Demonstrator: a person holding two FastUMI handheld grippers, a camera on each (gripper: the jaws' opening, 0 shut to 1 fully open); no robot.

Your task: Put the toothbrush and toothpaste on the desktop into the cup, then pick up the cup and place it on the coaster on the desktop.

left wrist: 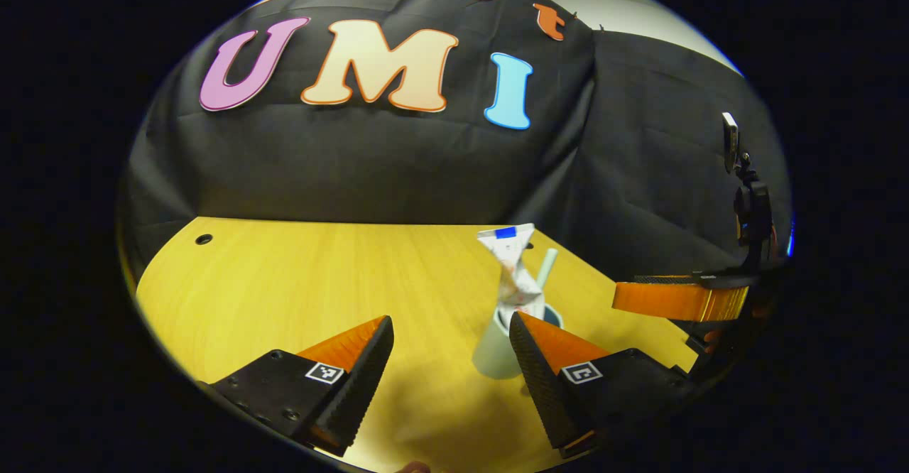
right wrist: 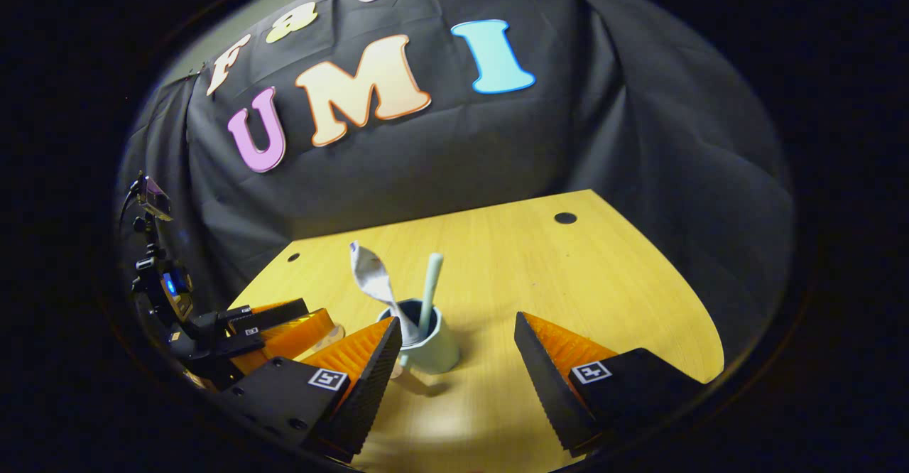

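Crumpled toothpaste tube (right wrist: 373,274); slim toothbrush (right wrist: 429,285); round cup (right wrist: 433,349)

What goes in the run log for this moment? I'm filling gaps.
toothbrush, toothpaste: in cup | left gripper, right gripper: open

Wooden desktop (right wrist: 568,281), small round holes near back corners. Cup (right wrist: 433,349) stands toward its left edge.
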